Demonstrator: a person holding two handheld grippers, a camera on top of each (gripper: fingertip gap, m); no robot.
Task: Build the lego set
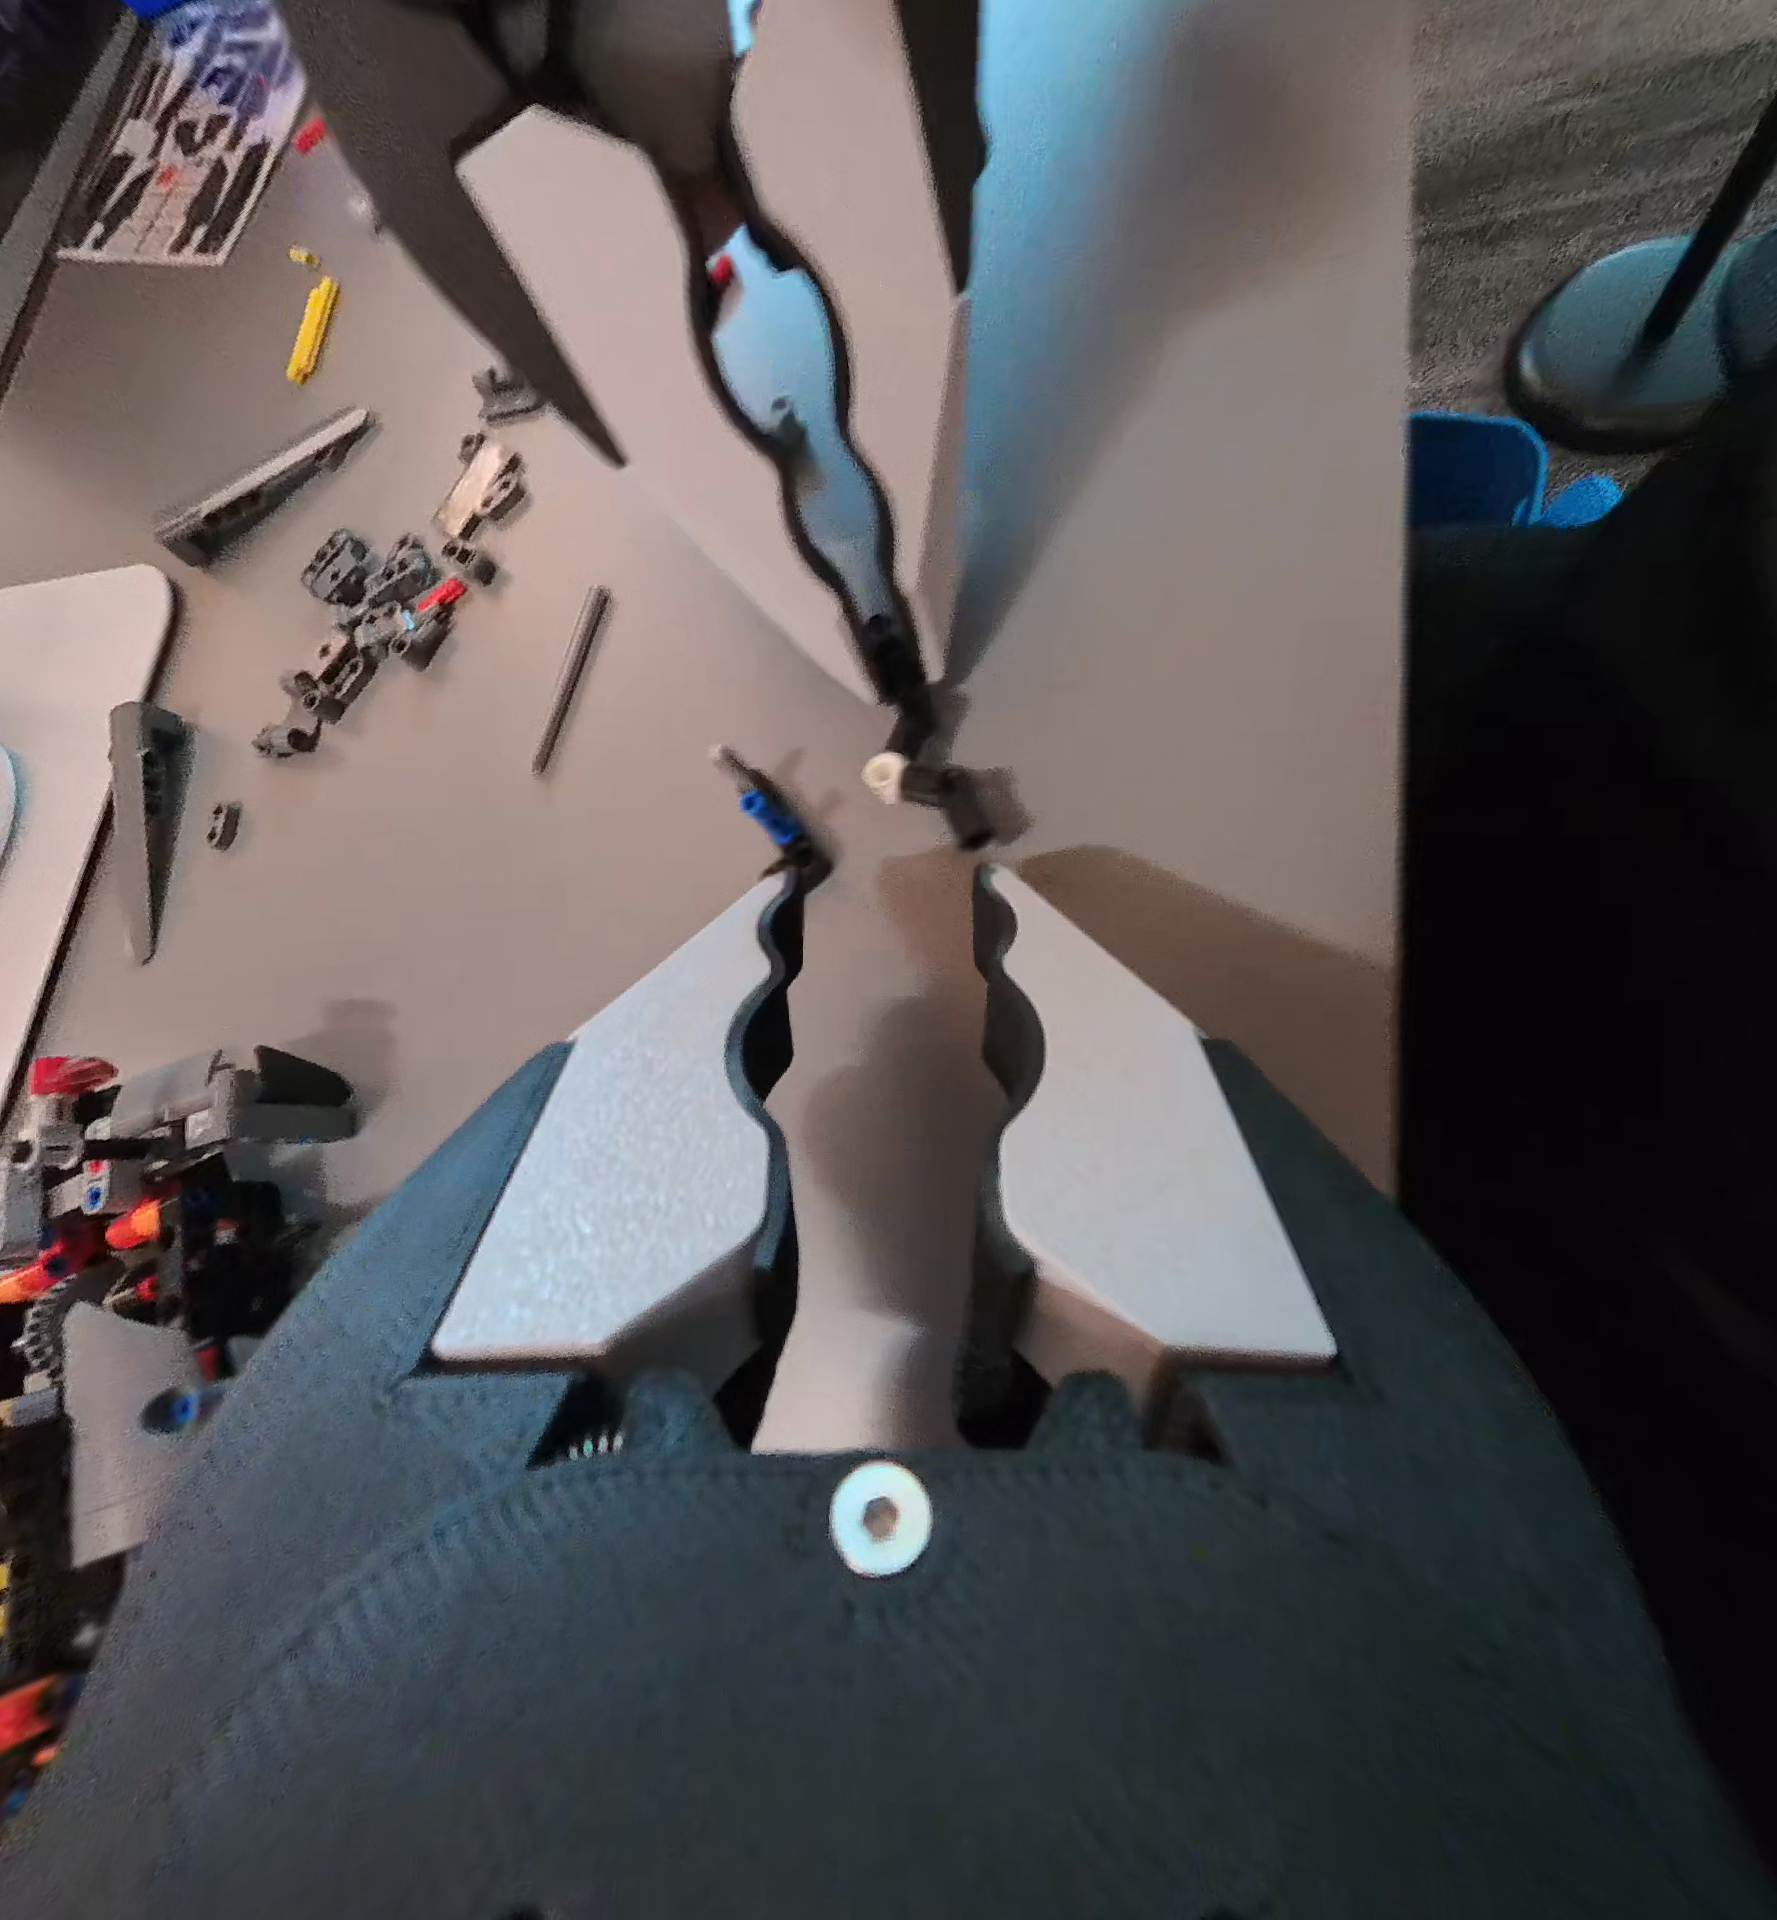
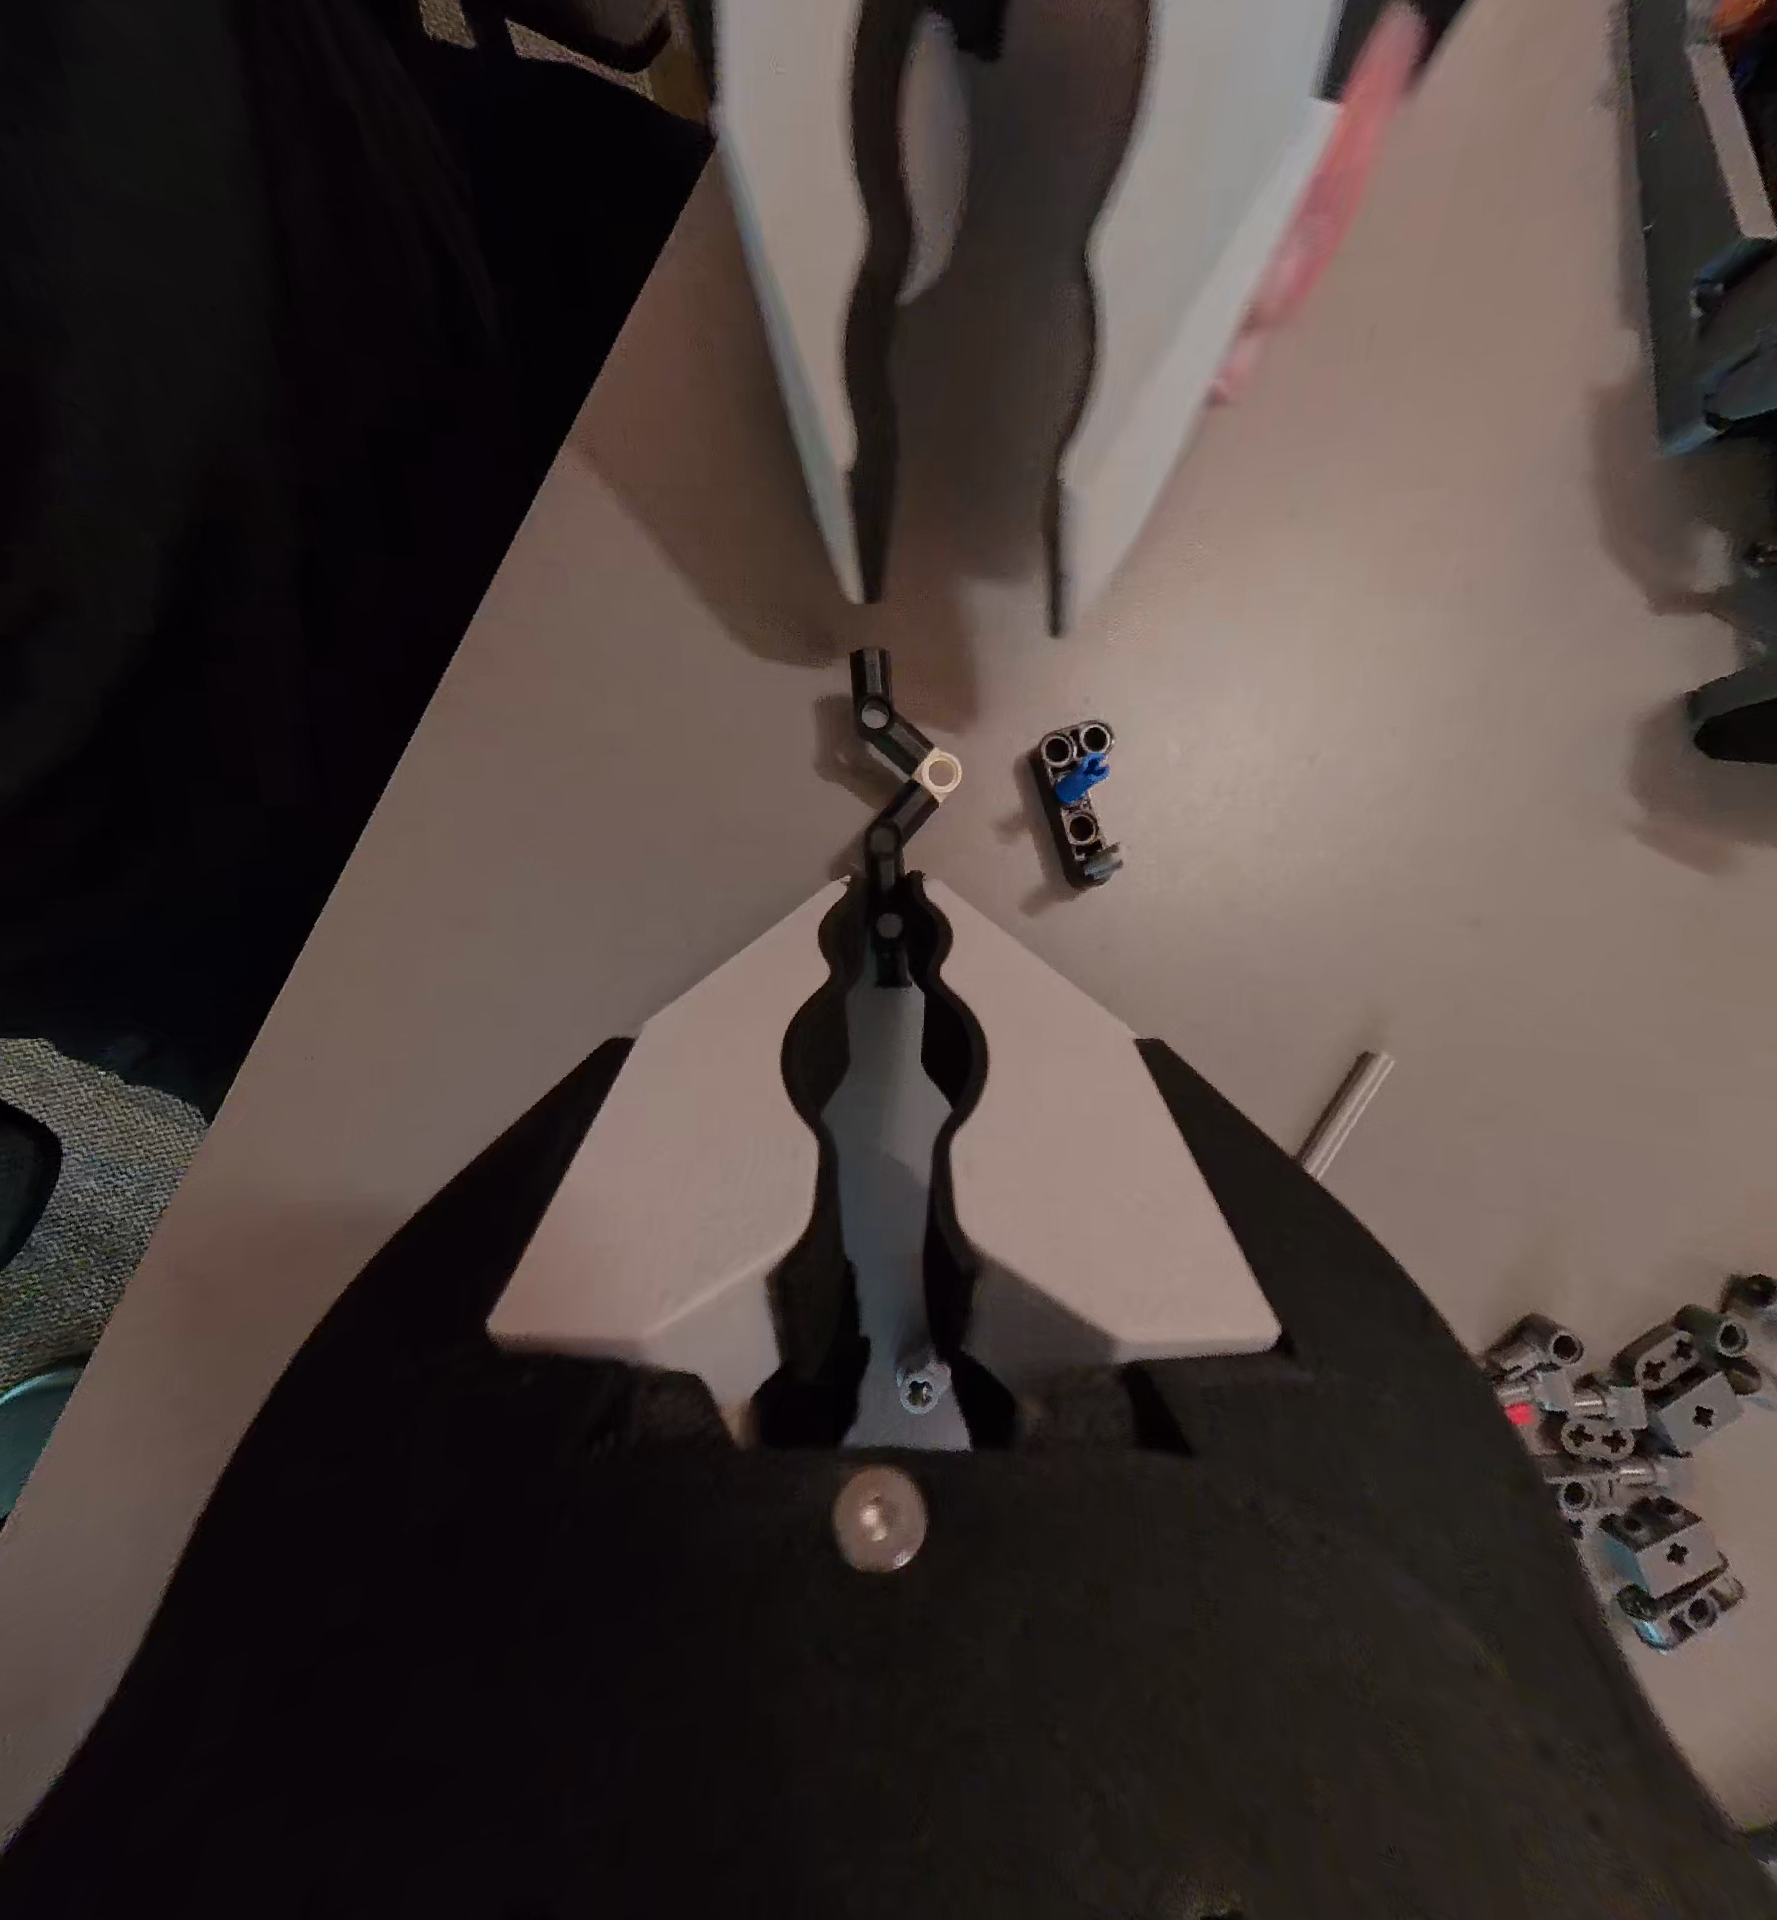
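Office/hobby desk: beige table (image 1: pixel 1175 520), carpet floor (image 1: pixel 1590 125), scattered toy-brick parts (image 1: pixel 375 613).

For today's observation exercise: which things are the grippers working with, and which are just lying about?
In hand: right gripper, shut on black zigzag piece; open left gripper facing it; dark beam with blue pin nearby.
Lying about: grey axle; yellow beam; half-built model; grey connector pile.

Right hand-held gripper (image 2: pixel 879 883): fingers closed, tips pinching the end of a black zigzag piece (image 2: pixel 894 769) just above the desk (image 2: pixel 1279 831). Left hand-held gripper (image 1: pixel 889 868): fingers apart, nothing between them. The two grippers point toward each other, tips near but apart.
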